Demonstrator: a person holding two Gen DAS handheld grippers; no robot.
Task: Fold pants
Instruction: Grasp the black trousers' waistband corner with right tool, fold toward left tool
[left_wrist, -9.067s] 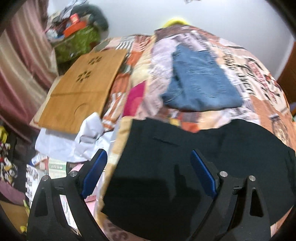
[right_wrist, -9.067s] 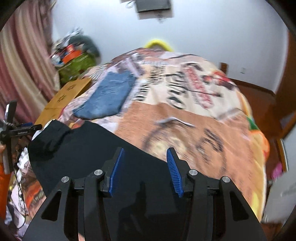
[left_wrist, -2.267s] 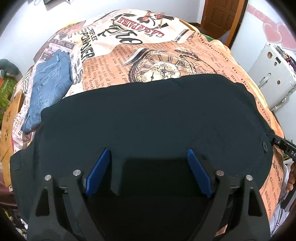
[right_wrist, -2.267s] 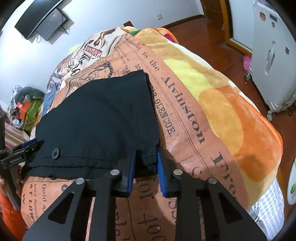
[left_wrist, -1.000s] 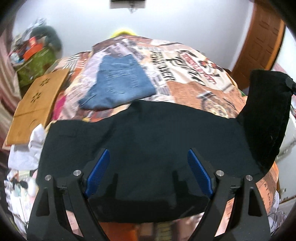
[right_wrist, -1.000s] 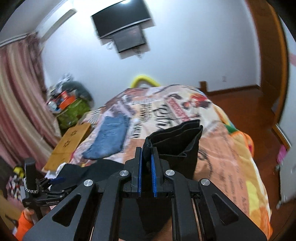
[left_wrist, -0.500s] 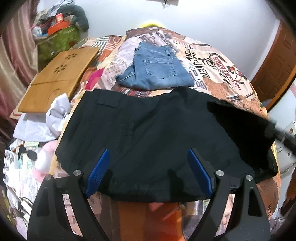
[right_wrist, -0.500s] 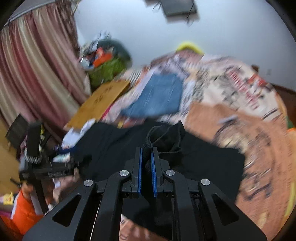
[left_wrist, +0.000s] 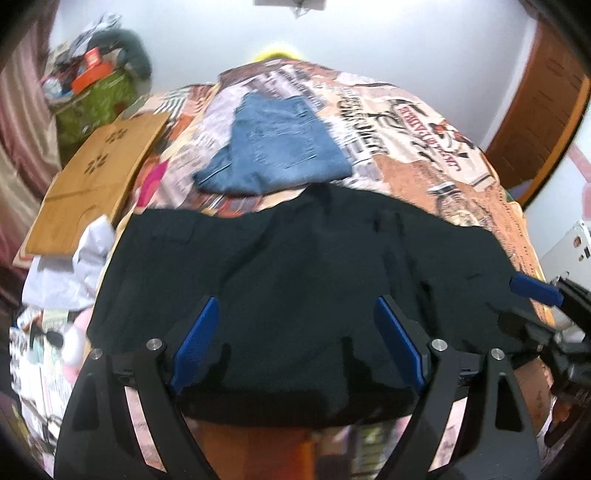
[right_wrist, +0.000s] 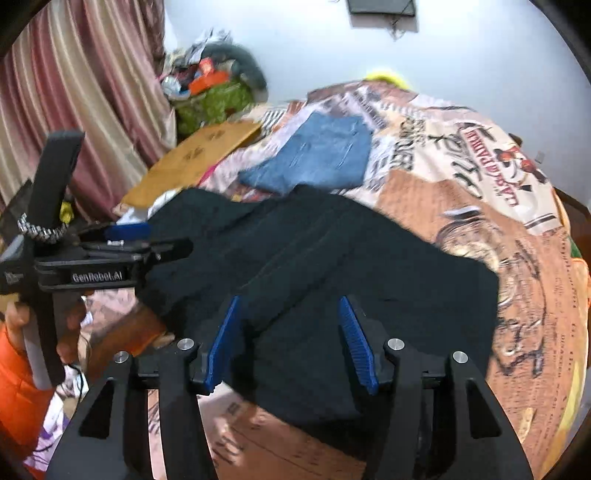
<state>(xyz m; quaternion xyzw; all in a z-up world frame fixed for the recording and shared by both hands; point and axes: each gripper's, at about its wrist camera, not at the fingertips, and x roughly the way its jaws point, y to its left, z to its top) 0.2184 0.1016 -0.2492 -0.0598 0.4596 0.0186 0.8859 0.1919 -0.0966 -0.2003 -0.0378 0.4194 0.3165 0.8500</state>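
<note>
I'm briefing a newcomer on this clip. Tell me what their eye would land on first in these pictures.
First, the black pants spread wide across the near part of the bed, with the open left hand-held gripper and open right hand-held gripper poised above them. Next, the loud newspaper-print bedspread beneath. Then the folded blue jeans lying just beyond the black pants.

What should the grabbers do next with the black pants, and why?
Probably smooth the fold flat. The black pants lie doubled on the bedspread with ridges running across them, and both the left hand-held gripper and right hand-held gripper hover open above the cloth, holding nothing.
</note>
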